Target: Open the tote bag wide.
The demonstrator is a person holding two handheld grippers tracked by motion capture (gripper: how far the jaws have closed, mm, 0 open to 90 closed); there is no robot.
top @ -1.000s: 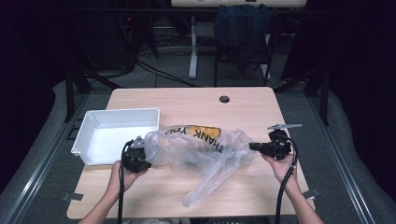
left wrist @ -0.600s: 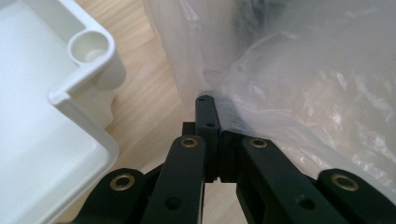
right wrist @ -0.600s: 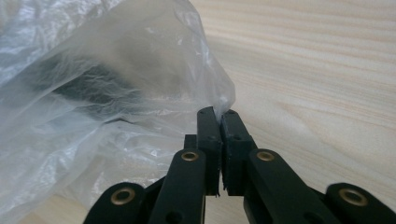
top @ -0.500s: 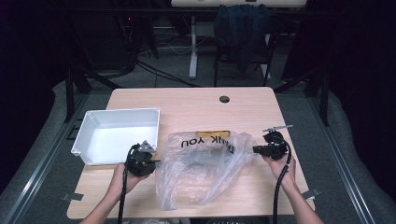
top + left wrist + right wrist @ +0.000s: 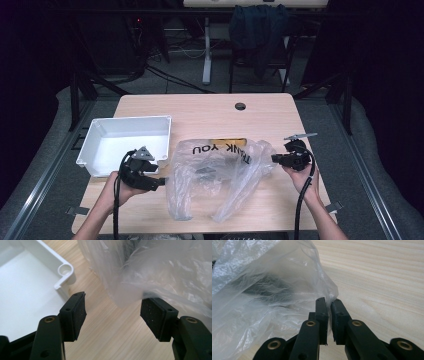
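The plastic bag (image 5: 220,172) lies mid-tabletop toward the front edge. The right gripper (image 5: 329,305) pinches its edge; the left gripper (image 5: 112,312), jaws just opened, holds nothing. Regrip the near rim beside the white tray (image 5: 125,140), keeping the right side taut

The clear plastic bag (image 5: 220,172) at the middle of the table (image 5: 210,112) carries dark printed capitals reading "THANK YOU". Seen from the high view the words stand upside down, "YOU" lying flat and "THANK" bending down over a crumpled fold. No other writing is legible.
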